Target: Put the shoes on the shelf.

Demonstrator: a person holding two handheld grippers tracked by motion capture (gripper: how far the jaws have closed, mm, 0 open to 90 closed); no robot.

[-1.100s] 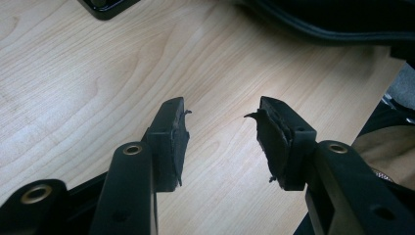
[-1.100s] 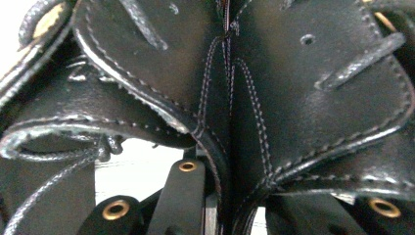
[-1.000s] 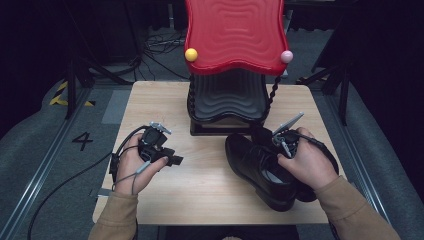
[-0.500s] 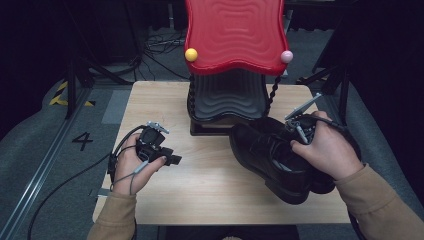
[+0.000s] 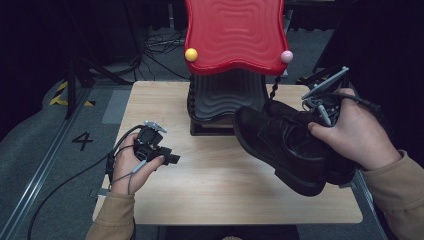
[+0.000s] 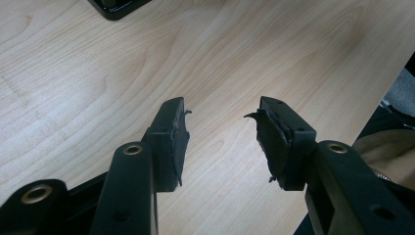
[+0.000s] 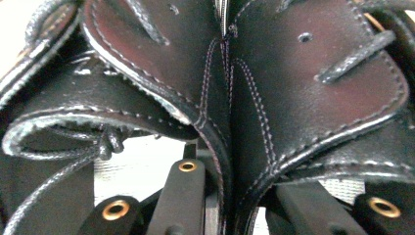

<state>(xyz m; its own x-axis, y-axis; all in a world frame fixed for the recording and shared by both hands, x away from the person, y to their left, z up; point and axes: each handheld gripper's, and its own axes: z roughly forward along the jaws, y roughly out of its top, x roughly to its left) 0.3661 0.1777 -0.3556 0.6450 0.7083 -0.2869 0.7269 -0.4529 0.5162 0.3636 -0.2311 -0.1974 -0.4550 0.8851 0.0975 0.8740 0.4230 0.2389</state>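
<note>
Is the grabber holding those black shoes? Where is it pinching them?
Yes. The right gripper pinches the pair of black leather lace-up shoes by their inner collar edges, pressed together. The left gripper is open, holding nothing.

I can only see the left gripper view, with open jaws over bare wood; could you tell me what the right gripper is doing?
Observer: The right gripper is shut on a pair of black shoes, pinching their inner sides together.
Operator: Where are the shoes, please?
Observer: At the table's right side, toes pointing toward the rack.
Operator: What kind of rack?
Observer: A red wavy top shelf above a black lower shelf, standing at the table's far edge.
</note>
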